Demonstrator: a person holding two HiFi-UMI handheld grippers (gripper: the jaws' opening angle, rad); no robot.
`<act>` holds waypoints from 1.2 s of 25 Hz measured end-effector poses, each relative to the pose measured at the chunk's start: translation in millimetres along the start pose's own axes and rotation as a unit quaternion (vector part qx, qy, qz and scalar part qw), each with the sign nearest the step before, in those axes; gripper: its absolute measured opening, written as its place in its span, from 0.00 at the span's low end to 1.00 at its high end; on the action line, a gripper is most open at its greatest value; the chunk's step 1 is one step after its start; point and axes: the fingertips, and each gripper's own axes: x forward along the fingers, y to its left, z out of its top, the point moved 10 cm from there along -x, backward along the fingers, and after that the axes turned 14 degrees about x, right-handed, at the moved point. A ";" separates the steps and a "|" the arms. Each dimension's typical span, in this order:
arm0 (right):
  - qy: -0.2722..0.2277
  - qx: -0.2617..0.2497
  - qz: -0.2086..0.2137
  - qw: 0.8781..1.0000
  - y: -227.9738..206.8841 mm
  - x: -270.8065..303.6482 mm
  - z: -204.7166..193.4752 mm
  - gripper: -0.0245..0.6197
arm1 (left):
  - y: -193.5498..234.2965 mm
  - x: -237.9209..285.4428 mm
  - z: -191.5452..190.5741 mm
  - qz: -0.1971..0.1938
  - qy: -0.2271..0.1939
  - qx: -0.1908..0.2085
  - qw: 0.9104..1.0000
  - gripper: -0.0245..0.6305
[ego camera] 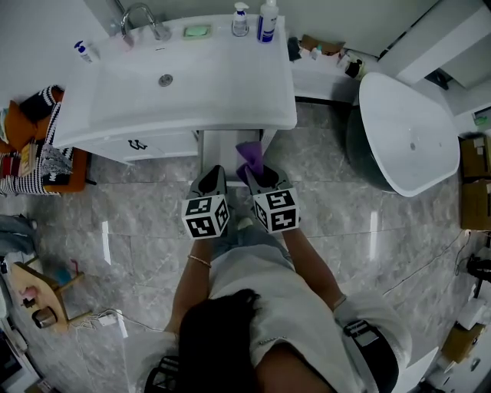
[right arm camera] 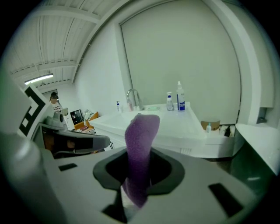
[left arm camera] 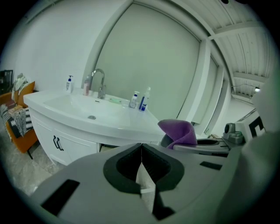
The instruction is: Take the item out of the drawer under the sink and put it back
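A purple cloth (ego camera: 250, 156) sticks up and forward from my right gripper (ego camera: 257, 178), which is shut on its lower end; the right gripper view shows the cloth (right arm camera: 141, 144) standing up between the jaws. My left gripper (ego camera: 211, 180) is just to the left, shut with nothing in it (left arm camera: 141, 151). Both point at the open drawer (ego camera: 229, 147) under the white sink (ego camera: 176, 77). The left gripper view has the cloth (left arm camera: 179, 131) at its right, draped over the right gripper. The inside of the drawer is hidden.
On the sink rim stand a faucet (ego camera: 142, 15), a soap dish (ego camera: 197, 31) and bottles (ego camera: 267, 21). A vanity door with a dark handle (ego camera: 136, 144) is left of the drawer. A white tub (ego camera: 406, 130) stands right, and a chair with striped fabric (ego camera: 34, 146) left.
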 end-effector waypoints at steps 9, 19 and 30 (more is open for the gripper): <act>0.017 -0.007 -0.005 1.000 2.7 25.9 8.9 0.19 | 20.5 19.1 4.0 -0.009 0.014 -0.016 1.000 0.04; 0.042 -0.004 -0.020 0.999 4.5 55.9 10.9 0.19 | 46.4 42.5 0.1 -0.023 0.042 -0.025 0.999 0.04; 0.106 -0.007 -0.032 0.994 6.5 100.6 0.8 0.18 | 71.9 80.3 -7.3 -0.060 0.081 -0.018 0.995 0.04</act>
